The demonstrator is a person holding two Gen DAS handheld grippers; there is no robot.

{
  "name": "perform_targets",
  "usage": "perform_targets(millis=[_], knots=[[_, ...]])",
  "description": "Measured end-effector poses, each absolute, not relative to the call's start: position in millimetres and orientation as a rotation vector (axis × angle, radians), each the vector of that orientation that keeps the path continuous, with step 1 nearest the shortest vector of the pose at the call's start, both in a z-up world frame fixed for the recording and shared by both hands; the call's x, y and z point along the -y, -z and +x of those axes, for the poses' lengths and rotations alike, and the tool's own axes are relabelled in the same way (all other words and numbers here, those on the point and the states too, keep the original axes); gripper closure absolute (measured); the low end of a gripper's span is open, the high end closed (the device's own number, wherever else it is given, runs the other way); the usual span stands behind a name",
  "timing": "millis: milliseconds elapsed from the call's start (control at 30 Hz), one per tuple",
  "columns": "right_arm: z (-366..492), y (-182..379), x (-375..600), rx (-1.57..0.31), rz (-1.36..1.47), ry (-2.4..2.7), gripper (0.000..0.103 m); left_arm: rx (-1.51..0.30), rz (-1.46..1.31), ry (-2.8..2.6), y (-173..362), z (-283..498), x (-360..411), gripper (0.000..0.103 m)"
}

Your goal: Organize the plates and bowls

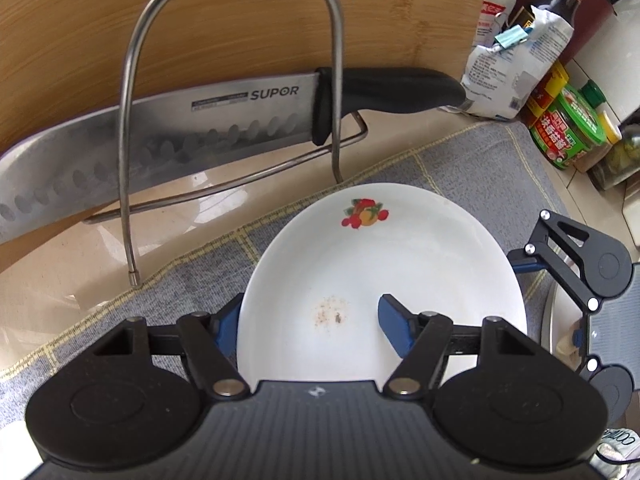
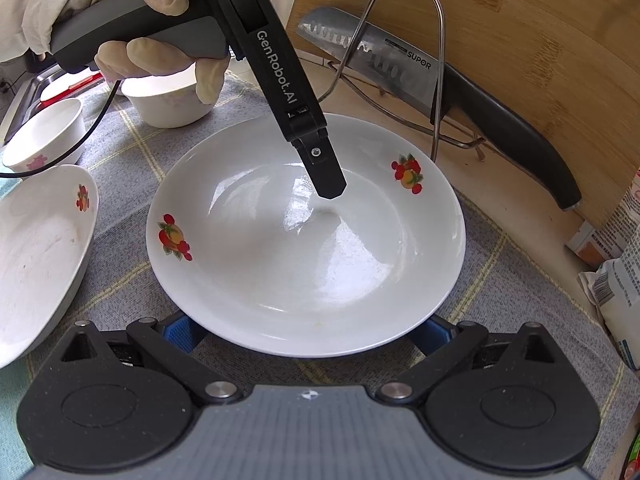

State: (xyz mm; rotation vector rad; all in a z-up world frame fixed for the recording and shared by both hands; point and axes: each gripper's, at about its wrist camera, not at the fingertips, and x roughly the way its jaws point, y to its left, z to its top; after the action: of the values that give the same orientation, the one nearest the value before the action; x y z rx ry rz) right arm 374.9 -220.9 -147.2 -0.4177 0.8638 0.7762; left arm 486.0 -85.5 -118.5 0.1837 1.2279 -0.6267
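Observation:
A white plate with fruit decals [image 2: 304, 240] lies on the grey checked cloth; it also shows in the left wrist view [image 1: 380, 280]. My left gripper [image 1: 308, 324] is open and straddles its left rim, one blue finger [image 1: 394, 330] inside the plate, the other [image 1: 228, 326] outside and under the rim. In the right wrist view the left gripper's finger [image 2: 326, 176] touches the plate's inside. My right gripper [image 2: 304, 334] is open, its blue fingers [image 2: 182, 334] below the plate's near rim. A second decal plate [image 2: 40, 252] lies at the left. Two white bowls [image 2: 168, 106] [image 2: 46, 136] stand beyond.
A wire rack [image 1: 236, 92] holds a SUPOR knife [image 1: 192, 136] against a bamboo cutting board [image 1: 240, 20] behind the plate. Bottles, jars and bags [image 1: 560, 92] crowd the right. A sink edge [image 2: 24, 92] shows at far left.

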Motion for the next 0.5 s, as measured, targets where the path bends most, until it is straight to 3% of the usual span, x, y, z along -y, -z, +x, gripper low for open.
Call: perform_targets(millis=[500], knots=[[369.9,143.8,217.0,-0.852,-0.45,-0.772,0.0,-1.252,0.213,0.651,113.0,484.8,83.7,0.034]])
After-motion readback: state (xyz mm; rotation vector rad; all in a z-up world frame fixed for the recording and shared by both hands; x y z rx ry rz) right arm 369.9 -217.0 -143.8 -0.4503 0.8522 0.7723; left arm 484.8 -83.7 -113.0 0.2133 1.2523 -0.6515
